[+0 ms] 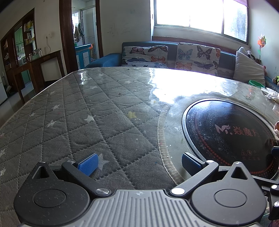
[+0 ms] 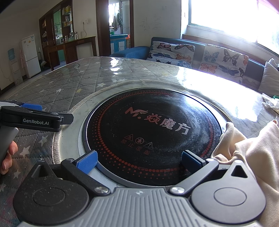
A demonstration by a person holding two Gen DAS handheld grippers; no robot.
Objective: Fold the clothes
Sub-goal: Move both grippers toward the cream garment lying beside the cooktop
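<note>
Right wrist view: right gripper (image 2: pixel 139 161) spread wide over the black cooktop (image 2: pixel 153 132), cream garment (image 2: pixel 252 153) beside; left gripper (image 1: pixel 139 162) spread wide too, empty.

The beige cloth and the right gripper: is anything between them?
Nothing: in the right wrist view, the beige cloth lies directly beside the open right gripper.

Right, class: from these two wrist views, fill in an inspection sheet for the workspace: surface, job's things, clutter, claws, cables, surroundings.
Surface: quilted grey star cover under clear glossy sheet; round black hob set in the table.
Job's things: cream garment, crumpled at the hob's right edge.
Clutter: crumpled white wrapper at far right.
Claws: left claw open, empty, over the cover; right claw open, empty, over the hob.
Cables: nothing seen.
Surroundings: blue sofa with butterfly cushions, bright window, white fridge.
</note>
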